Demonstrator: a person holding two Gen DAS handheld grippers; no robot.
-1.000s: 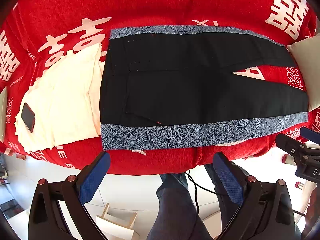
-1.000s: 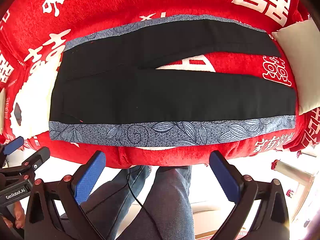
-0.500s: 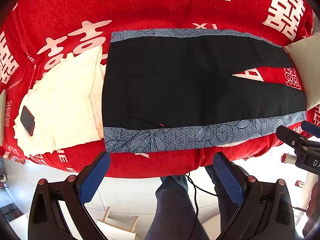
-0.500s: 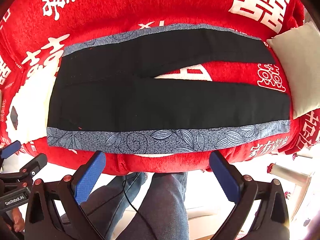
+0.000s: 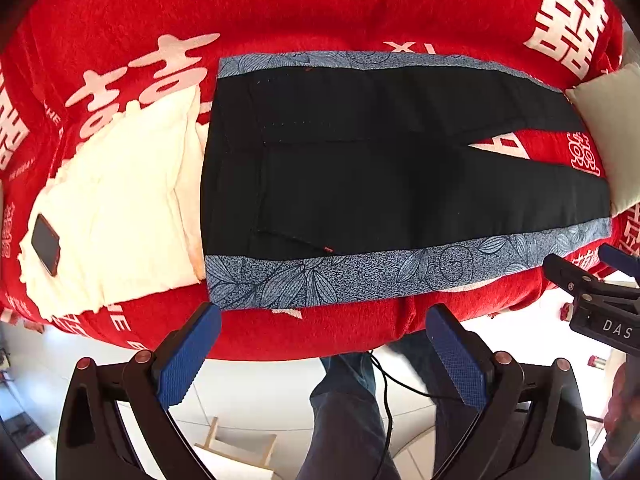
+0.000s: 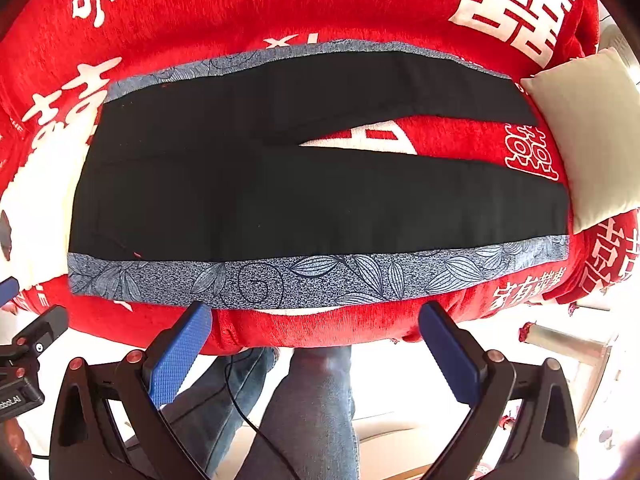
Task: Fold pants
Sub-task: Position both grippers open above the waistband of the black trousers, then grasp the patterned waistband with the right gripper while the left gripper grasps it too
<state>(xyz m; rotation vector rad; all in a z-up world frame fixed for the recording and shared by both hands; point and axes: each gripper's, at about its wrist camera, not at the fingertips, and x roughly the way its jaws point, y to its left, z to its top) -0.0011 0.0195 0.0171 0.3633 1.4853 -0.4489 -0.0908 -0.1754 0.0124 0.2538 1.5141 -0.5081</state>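
While pants (image 5: 400, 184) lie flat on red blanket (image 5: 320, 12), left tool (image 5: 320, 344) and right tool (image 6: 312, 340) hover spread, empty.

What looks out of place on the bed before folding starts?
A dark phone lies on the cream cloth beside the pants waistband, and that cloth tucks under the waistband edge. The pants lie flat, legs slightly splayed. Both grippers hang open.

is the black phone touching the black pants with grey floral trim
Apart. The left wrist view shows the black phone lying on cream cloth, which plainly separates it from the black pants with grey floral trim.
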